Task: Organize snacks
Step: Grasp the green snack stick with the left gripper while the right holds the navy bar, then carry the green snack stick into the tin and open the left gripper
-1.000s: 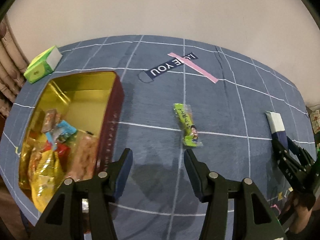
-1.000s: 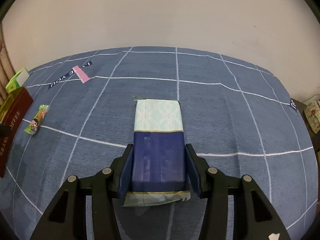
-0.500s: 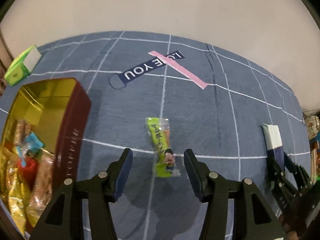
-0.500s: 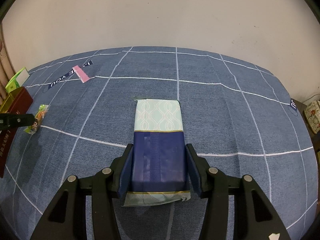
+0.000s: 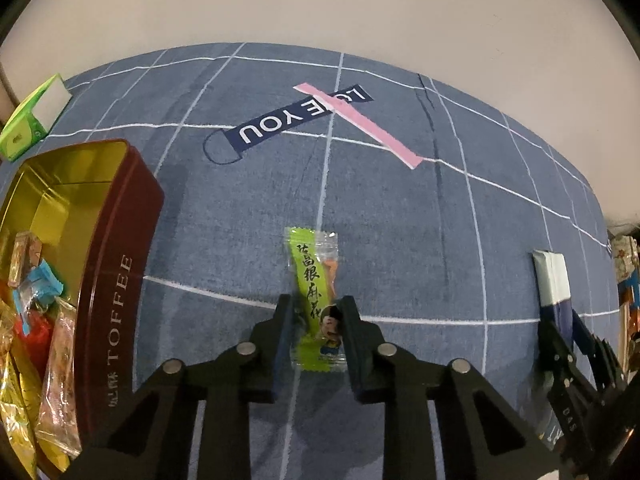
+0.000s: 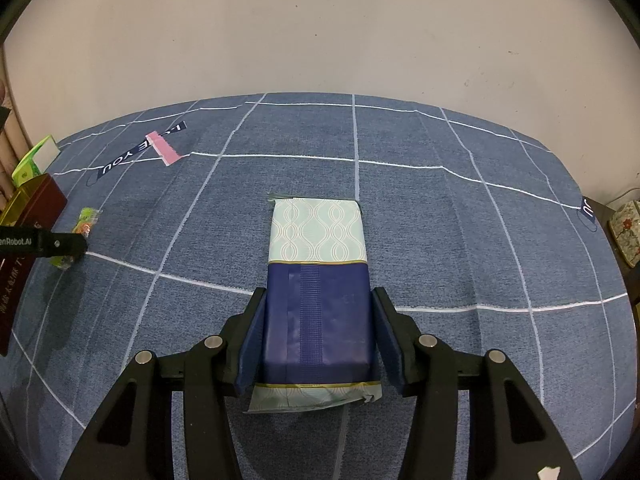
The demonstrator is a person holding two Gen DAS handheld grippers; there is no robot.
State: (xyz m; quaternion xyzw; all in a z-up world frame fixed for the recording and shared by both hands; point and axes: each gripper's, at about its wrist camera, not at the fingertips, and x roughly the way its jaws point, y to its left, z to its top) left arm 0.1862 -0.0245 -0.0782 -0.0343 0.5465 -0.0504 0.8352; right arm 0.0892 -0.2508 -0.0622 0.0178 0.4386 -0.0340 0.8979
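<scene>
Green snack packet (image 5: 316,300), one, apparently pinched by closing left hand-held gripper (image 5: 314,312); right hand-held gripper (image 6: 318,312) clasps one blue pack (image 6: 318,280).

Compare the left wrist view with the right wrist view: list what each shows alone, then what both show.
Left wrist only: the snacks inside the open tin, its TOFFEE lettering, and the left gripper, whose jaws have just been closing, pressing on the green snack.

Right wrist only: the right gripper with the blue packet between its pads, the gap too fine to judge, and the packet's wave-patterned end.

Both: the blue grid cloth, the LOVE YOU label, the pink strip, the green box, the tin, the green snack and the blue packet.
</scene>
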